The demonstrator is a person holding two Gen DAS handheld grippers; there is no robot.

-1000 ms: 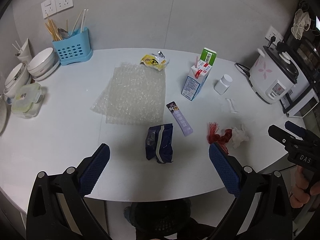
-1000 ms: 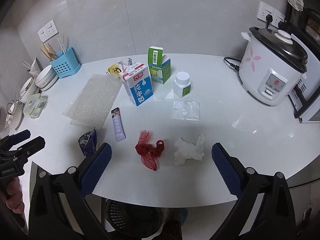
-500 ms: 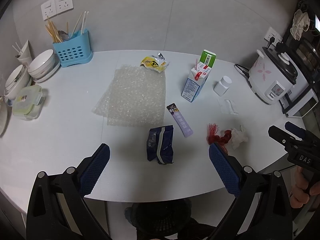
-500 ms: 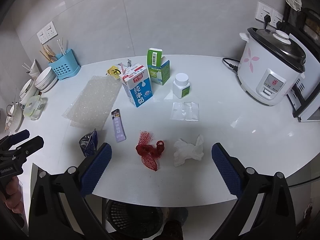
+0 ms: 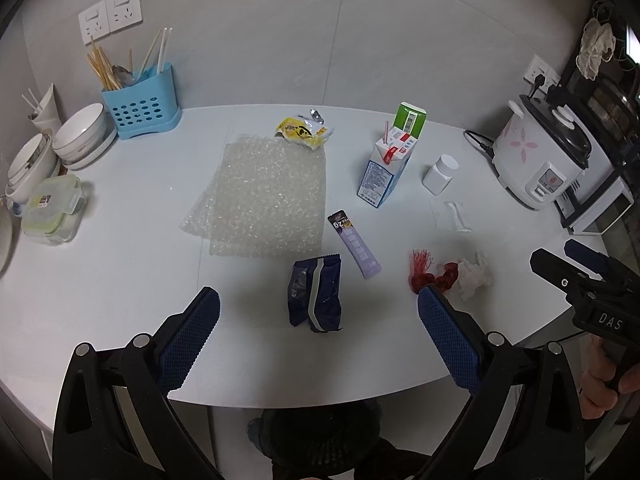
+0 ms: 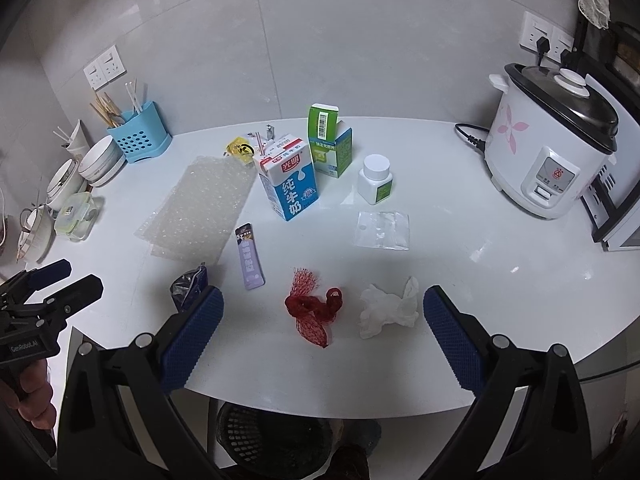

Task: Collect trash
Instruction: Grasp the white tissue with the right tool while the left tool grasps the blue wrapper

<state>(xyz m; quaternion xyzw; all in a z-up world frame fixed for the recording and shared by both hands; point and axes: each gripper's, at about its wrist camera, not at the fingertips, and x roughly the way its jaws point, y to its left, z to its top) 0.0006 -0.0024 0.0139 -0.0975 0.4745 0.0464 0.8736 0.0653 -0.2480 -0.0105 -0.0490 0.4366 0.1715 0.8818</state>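
Trash lies on the white table (image 5: 120,280): a dark blue wrapper (image 5: 316,294), a purple sachet (image 5: 354,242), red mesh netting (image 6: 314,312), a crumpled white tissue (image 6: 386,310), bubble wrap (image 5: 262,192), a yellow wrapper (image 5: 304,132), a clear plastic bag (image 6: 382,230), a blue milk carton (image 6: 290,182) and a green box (image 6: 330,140). My left gripper (image 5: 318,320) is open and empty, just before the blue wrapper. My right gripper (image 6: 320,320) is open and empty, around the netting and tissue from above. A black bin (image 6: 276,436) stands under the table edge.
A rice cooker (image 6: 554,144) stands at the right. A white pill bottle (image 6: 376,178) is beside the green box. A blue utensil holder (image 5: 140,102), stacked bowls (image 5: 82,136) and a lidded container (image 5: 52,208) line the left side.
Both grippers have risen and drawn back slightly, so the table items look a little smaller. Nothing on the table has moved.
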